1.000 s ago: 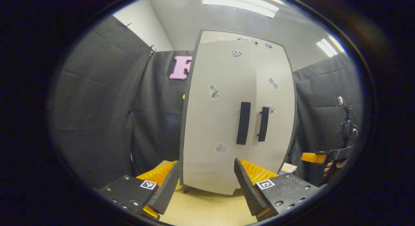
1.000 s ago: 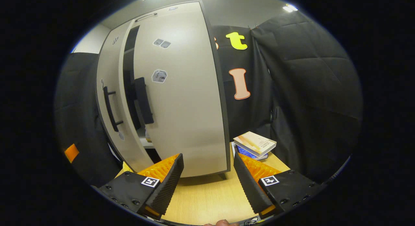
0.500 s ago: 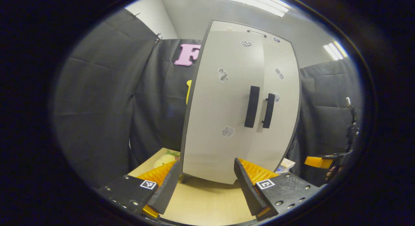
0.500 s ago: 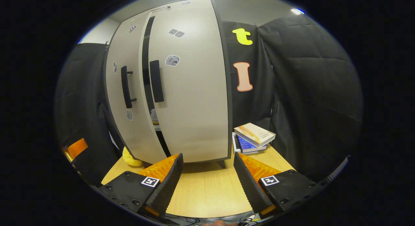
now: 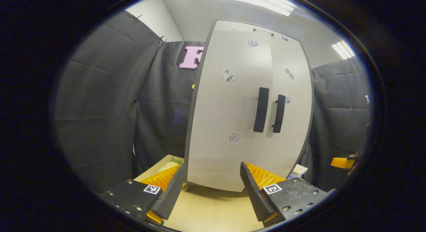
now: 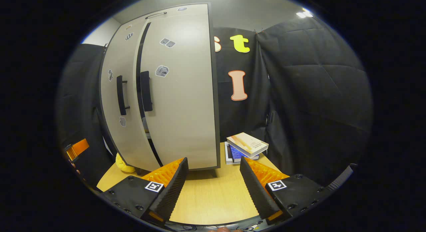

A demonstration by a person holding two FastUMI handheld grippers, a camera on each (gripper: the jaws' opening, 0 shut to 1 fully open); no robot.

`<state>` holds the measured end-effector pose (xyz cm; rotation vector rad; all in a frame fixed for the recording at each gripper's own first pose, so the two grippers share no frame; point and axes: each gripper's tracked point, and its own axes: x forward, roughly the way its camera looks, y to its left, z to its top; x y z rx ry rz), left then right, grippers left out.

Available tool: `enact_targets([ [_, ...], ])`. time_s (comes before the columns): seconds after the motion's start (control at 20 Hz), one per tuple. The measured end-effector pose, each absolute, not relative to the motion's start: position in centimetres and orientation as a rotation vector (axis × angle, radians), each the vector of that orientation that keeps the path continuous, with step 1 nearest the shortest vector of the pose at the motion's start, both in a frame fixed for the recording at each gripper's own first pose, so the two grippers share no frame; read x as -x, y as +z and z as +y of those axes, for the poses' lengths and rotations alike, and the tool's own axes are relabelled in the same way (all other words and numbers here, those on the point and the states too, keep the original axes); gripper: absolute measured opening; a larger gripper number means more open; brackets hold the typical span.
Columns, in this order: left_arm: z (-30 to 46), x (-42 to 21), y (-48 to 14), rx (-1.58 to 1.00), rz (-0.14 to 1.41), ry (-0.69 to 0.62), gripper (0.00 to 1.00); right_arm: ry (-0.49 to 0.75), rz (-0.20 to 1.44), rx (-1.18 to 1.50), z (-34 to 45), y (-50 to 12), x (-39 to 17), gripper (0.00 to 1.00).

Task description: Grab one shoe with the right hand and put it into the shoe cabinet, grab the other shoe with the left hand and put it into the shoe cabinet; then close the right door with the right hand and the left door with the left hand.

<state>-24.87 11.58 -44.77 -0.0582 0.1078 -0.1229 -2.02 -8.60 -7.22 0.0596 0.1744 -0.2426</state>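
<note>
The pale shoe cabinet (image 5: 229, 109) stands upright on the wooden table (image 5: 213, 208), straight ahead of my left gripper (image 5: 211, 177), which is open and holds nothing. Its two dark handles (image 5: 261, 109) sit side by side. In the right gripper view the right door (image 6: 179, 109) lies flush, and a thin dark gap (image 6: 139, 59) separates it from the left door (image 6: 128, 142). My right gripper (image 6: 213, 168) is open and empty, a short way back from the cabinet's right corner. The other gripper (image 6: 76, 148) shows at the left edge.
Stacked books (image 6: 246, 147) lie on the table (image 6: 213, 195) right of the cabinet. A yellow soft object (image 6: 123, 162) sits by the cabinet's left foot. Black cloth walls close in on both sides. The right gripper (image 5: 342, 162) shows at the right edge of the left gripper view.
The left door has swung in, so the gap between the doors shrank to a thin slit. Both grippers have drawn back from the cabinet, still open.
</note>
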Motion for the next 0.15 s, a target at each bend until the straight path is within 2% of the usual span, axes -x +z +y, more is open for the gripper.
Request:
enact_targets([
  [0.15, 10.95, 24.69, -44.38, 0.060, 0.081, -0.108, 0.93, -0.247, 0.184, -0.055, -9.77, -7.48, 1.98, 0.98],
])
